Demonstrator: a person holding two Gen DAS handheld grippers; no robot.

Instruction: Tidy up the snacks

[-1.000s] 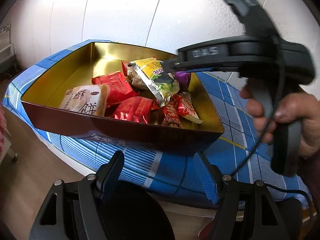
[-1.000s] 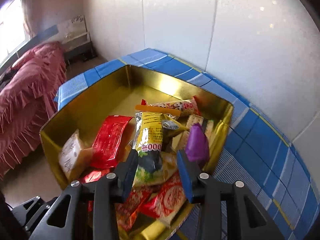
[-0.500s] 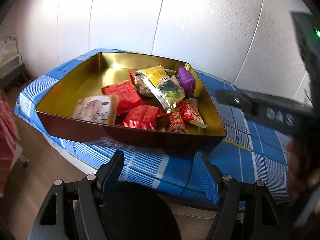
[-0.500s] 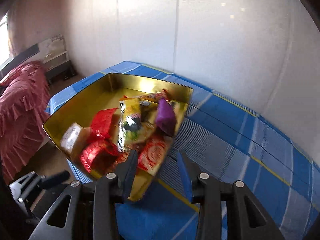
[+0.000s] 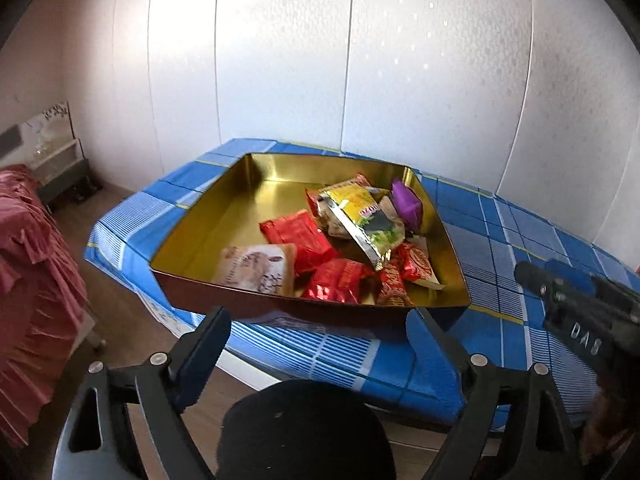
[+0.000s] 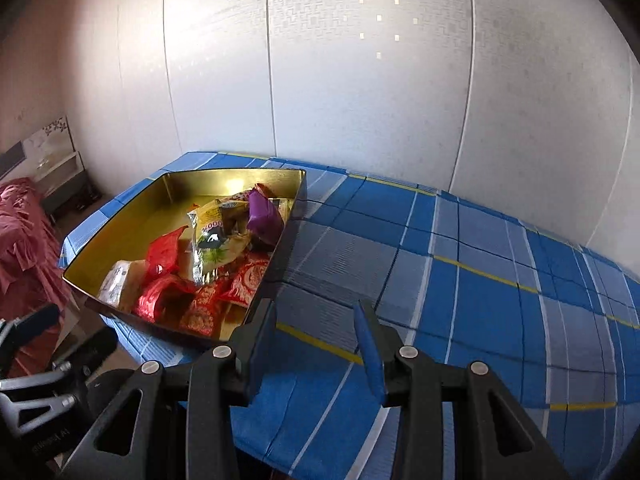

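A gold-lined box (image 5: 208, 216) (image 6: 132, 216) sits on the blue checked table and holds several snack packets: red ones (image 5: 298, 238), a yellow one (image 5: 360, 216) (image 6: 210, 240), a purple one (image 5: 407, 204) (image 6: 262, 216) and a beige one (image 5: 256, 270). My left gripper (image 5: 316, 332) is open and empty, held off the table's near edge in front of the box. My right gripper (image 6: 316, 320) is open and empty, above the cloth to the right of the box; its body shows at the right of the left wrist view (image 5: 580, 304).
The blue checked tablecloth (image 6: 480, 280) stretches to the right of the box. White wall panels (image 6: 360, 80) stand behind the table. A bed with a red cover (image 5: 28, 280) lies to the left, with wooden floor between it and the table.
The right gripper let go of the yellow packet, which now lies in the box, and drew back to the right. Both grippers have pulled back from the box.
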